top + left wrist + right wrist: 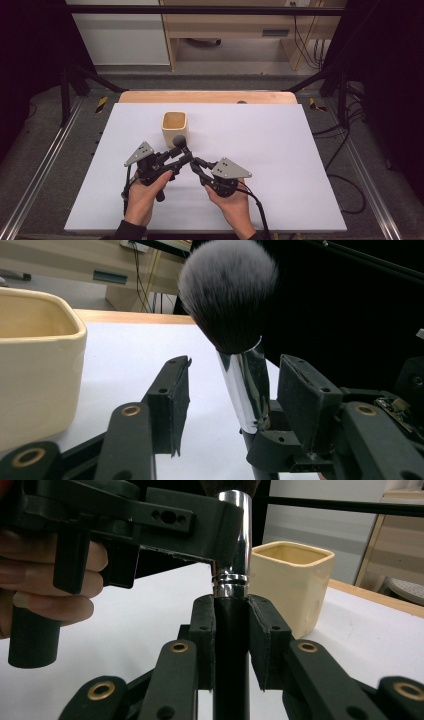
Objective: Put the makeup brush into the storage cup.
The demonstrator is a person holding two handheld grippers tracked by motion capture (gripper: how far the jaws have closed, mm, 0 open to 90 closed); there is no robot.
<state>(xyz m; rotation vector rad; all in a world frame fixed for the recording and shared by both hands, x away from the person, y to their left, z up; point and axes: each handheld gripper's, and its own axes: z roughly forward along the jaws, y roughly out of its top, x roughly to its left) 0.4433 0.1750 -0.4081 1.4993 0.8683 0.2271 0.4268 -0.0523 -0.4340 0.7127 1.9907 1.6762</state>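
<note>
1. Right hand-held gripper point(230, 645): jaws clamped on the black handle of the makeup brush point(231, 630), which stands upright, bristles up.
2. Left hand-held gripper point(227, 390): jaws spread wide either side of the brush's chrome ferrule point(245, 385), one pad apparently touching it (not gripping).
3. Cream square cup point(174, 128): on the counter point(280, 150) just beyond the brush, mouth open upward; judged destination, nearer the left hand.

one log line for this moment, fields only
right tongs: shut on brush handle | left tongs: open around ferrule | brush: upright, bristles up | cup: beyond, empty
</note>
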